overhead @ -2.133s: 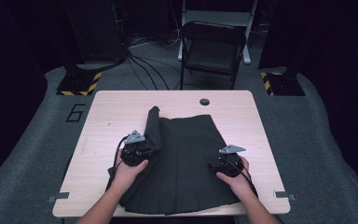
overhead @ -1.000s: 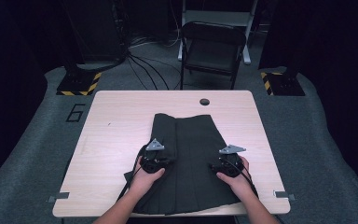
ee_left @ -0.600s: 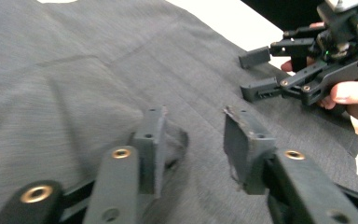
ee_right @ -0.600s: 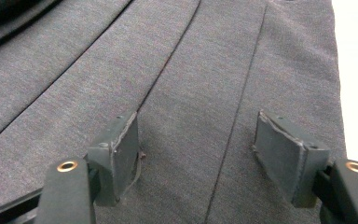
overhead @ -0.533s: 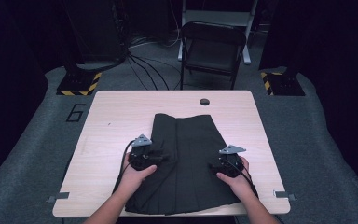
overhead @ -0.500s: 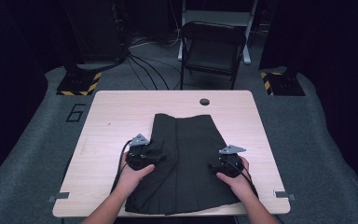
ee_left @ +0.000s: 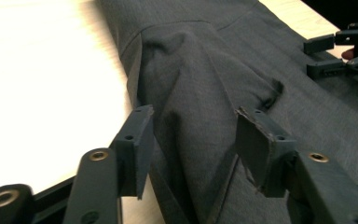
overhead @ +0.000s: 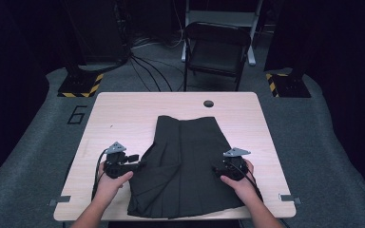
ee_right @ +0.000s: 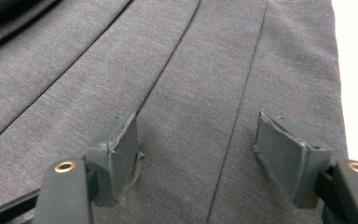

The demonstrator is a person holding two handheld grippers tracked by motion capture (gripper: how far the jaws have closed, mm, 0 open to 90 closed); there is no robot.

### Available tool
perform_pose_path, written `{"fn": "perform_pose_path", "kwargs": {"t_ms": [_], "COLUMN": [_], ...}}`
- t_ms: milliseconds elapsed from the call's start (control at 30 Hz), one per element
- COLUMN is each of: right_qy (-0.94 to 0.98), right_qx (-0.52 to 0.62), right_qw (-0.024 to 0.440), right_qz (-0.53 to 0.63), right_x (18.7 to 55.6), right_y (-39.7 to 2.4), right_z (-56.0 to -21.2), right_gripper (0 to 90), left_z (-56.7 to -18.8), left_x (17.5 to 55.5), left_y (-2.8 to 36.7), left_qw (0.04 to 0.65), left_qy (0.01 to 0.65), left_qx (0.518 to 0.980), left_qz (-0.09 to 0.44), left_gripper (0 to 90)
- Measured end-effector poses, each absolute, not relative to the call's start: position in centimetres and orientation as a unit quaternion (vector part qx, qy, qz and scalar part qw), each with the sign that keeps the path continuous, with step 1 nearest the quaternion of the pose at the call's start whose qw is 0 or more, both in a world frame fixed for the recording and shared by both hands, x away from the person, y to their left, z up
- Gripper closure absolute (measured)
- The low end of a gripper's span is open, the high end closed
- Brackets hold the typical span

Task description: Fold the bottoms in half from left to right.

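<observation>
A dark grey pleated skirt (overhead: 185, 161) lies flat on the middle of the wooden table (overhead: 123, 114), its left side folded over itself. My left gripper (overhead: 140, 165) is at the skirt's left edge and points right. In the left gripper view its jaws (ee_left: 193, 126) have just been opening and stand apart above the folded edge of the skirt (ee_left: 200, 79), pressing on nothing. My right gripper (overhead: 217, 168) rests at the skirt's right side. Its jaws (ee_right: 196, 135) are spread wide over the flat pleats of the skirt (ee_right: 191, 70), gripping nothing.
A round cable hole (overhead: 208, 103) sits near the table's far edge. Behind the table stands a black folding chair (overhead: 216, 50). Cables and yellow-striped stand bases (overhead: 81, 85) lie on the floor. Bare wood shows to the left of the skirt.
The left gripper carried the skirt's left flap over onto the middle, let go of it, and drew back left to the skirt's edge with its jaws apart. The right gripper stayed put.
</observation>
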State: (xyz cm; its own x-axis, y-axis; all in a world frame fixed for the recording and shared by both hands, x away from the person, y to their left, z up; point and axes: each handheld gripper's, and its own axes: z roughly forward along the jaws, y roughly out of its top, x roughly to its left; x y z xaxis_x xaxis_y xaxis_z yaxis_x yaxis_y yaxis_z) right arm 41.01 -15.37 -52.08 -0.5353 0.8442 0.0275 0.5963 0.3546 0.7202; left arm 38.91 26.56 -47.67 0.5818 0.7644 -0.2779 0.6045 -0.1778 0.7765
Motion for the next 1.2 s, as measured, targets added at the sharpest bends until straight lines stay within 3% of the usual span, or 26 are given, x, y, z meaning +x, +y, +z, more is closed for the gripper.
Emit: {"fn": "perform_pose_path", "kwargs": {"t_ms": [200, 433, 600, 700, 800, 1200], "right_qy": [0.805, 0.806, 0.806, 0.806, 0.806, 0.807], "right_qx": [0.446, 0.444, 0.444, 0.444, 0.444, 0.444], "right_qw": [0.178, 0.177, 0.177, 0.176, 0.175, 0.175], "right_qz": [0.349, 0.349, 0.350, 0.350, 0.349, 0.349], "right_x": [41.0, 41.0, 41.1, 41.1, 41.1, 41.1], "right_y": [-15.4, -15.5, -15.4, -15.4, -15.4, -15.5], "right_z": [-52.1, -52.1, -52.1, -52.1, -52.0, -52.0], "right_gripper": [29.3, 29.3, 29.3, 29.3, 29.3, 29.2], "left_z": [-47.7, -49.0, -49.1, -48.7, -48.3, -47.5], "left_x": [38.2, 37.4, 37.1, 36.7, 36.6, 35.7], "left_y": [26.1, 26.2, 26.1, 26.1, 25.9, 24.1], "left_qw": [0.442, 0.440, 0.437, 0.445, 0.448, 0.461], "left_qy": [0.436, 0.424, 0.424, 0.425, 0.417, 0.400], "left_qx": [0.779, 0.790, 0.792, 0.787, 0.790, 0.791], "left_qz": [0.082, 0.044, 0.042, 0.042, 0.044, 0.033], "left_gripper": [44.2, 53.2, 65.8, 79.5, 85.4, 81.5]}}
